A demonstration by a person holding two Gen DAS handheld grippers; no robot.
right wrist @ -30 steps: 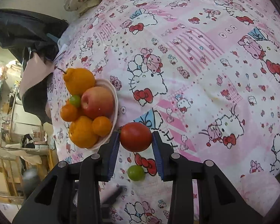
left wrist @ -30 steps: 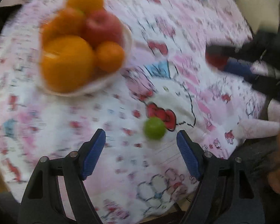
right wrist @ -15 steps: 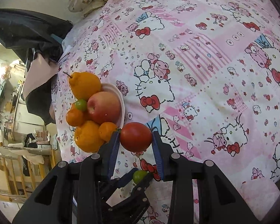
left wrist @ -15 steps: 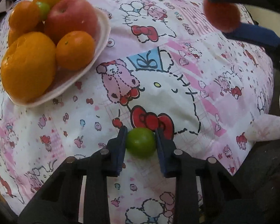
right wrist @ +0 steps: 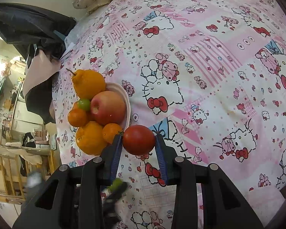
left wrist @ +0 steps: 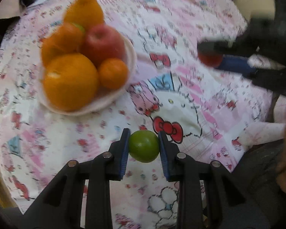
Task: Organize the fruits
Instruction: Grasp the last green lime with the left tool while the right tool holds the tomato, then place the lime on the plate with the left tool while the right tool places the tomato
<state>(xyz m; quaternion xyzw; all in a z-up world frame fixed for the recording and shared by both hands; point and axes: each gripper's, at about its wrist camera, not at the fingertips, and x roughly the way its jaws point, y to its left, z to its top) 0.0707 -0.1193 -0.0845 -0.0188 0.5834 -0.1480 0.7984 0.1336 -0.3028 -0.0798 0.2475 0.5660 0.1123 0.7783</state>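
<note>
I see a pink cartoon-print bedsheet [right wrist: 209,61], a black cloth [right wrist: 28,28] at far left, and wooden shelving [right wrist: 13,164] beyond.

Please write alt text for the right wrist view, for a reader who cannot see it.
The right claw grips a red tomato above a pink cartoon-print cloth, beside a plate piled with oranges, an apple and a small green fruit.
</note>
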